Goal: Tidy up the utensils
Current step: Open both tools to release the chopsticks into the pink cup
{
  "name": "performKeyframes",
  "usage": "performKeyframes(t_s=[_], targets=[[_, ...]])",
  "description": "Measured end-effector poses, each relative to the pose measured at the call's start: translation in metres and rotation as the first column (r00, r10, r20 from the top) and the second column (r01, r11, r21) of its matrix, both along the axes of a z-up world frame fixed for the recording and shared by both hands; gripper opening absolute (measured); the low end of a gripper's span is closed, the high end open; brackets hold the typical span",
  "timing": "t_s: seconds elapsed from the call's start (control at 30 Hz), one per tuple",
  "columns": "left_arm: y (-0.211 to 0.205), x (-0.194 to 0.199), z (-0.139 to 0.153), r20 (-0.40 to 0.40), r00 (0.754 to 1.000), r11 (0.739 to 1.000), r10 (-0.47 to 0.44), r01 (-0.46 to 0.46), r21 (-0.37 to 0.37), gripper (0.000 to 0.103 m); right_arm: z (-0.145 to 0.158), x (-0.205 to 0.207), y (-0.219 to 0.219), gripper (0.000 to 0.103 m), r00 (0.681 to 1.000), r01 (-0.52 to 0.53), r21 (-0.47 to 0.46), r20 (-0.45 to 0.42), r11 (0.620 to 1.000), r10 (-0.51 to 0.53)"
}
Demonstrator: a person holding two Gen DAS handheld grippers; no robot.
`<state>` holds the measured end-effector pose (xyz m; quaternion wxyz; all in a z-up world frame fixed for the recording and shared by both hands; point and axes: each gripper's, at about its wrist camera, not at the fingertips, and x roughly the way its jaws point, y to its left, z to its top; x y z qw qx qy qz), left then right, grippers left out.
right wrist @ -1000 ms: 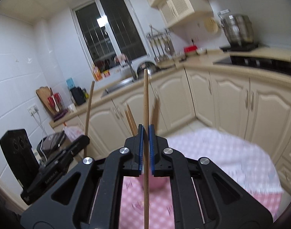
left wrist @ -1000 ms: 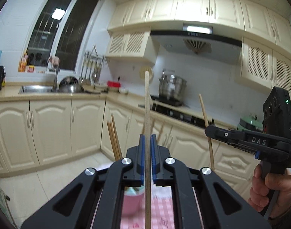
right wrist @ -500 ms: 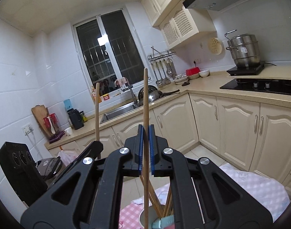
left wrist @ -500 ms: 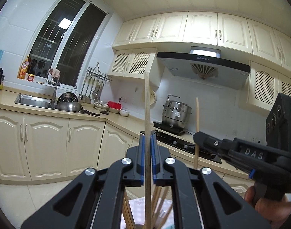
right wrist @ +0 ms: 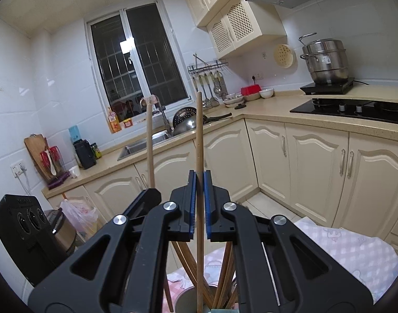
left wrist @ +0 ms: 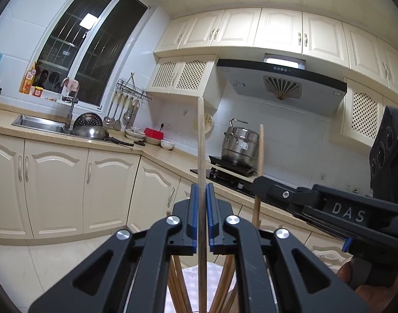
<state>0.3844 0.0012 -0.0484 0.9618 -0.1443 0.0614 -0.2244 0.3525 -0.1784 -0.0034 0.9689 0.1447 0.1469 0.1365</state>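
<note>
Now my left claw [left wrist: 201, 203] and right claw [right wrist: 199, 190], each pinching one long wooden chopstick [left wrist: 202, 161], moved over round holder cup [right wrist: 188, 300]; drop comes next.

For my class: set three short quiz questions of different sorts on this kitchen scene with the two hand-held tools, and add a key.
1. True or false: the left tool is shut on an upright chopstick.
2. Multiple choice: what stands on the stove? A) a kettle B) a steel pot C) a frying pan
3. Fill in: below the right tool, more chopsticks stand fanned out in a ____.

Key: 1 true; 2 B; 3 cup. The right tool also grips a chopstick.
</note>
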Motion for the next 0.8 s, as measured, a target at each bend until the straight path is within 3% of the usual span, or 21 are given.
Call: performKeyframes(t_s=[0.3,0.33,0.37,0.4,0.43,0.53,0.7,0.8], targets=[[0.0,0.007,-0.028,-0.038,0.999,1.0,-0.024,0.024,0.013,0.007,-0.023,0.006,0.014,0.007,0.997,-0.023,-0.023,-0.074,0.999,0.021],[0.0,0.007,-0.03,-0.049,0.998,0.999,-0.034,0.035,0.023,0.017,-0.025,0.005,0.014,0.009,0.996,-0.028,-0.023,-0.087,0.999,0.026],[0.001,0.005,-0.032,-0.056,0.998,0.999,-0.031,0.033,0.032,0.029,-0.027,0.005,0.015,0.024,0.994,-0.031,-0.025,-0.103,0.999,0.028],[0.003,0.003,-0.033,-0.055,0.998,0.999,-0.029,0.03,0.03,0.05,-0.028,0.005,0.014,0.04,0.993,-0.029,-0.026,-0.113,0.999,0.026],[0.007,-0.001,-0.033,-0.05,0.999,1.0,-0.02,0.021,0.021,0.059,-0.028,0.001,0.011,0.064,0.994,-0.013,-0.02,-0.11,1.0,0.011],[0.015,-0.011,-0.026,-0.044,0.999,1.0,0.0,0.001,0.028,0.084,-0.021,-0.011,0.005,0.068,0.997,-0.01,-0.019,-0.073,1.0,0.009],[0.025,-0.035,-0.006,-0.016,0.999,0.998,0.042,-0.041,0.055,0.096,-0.005,-0.027,-0.004,0.079,0.999,-0.003,-0.022,-0.032,1.0,0.002],[0.028,-0.049,0.005,-0.006,0.999,0.995,0.054,-0.053,0.081,0.098,0.003,-0.037,-0.015,0.089,1.0,0.014,-0.003,-0.016,1.0,-0.014]])
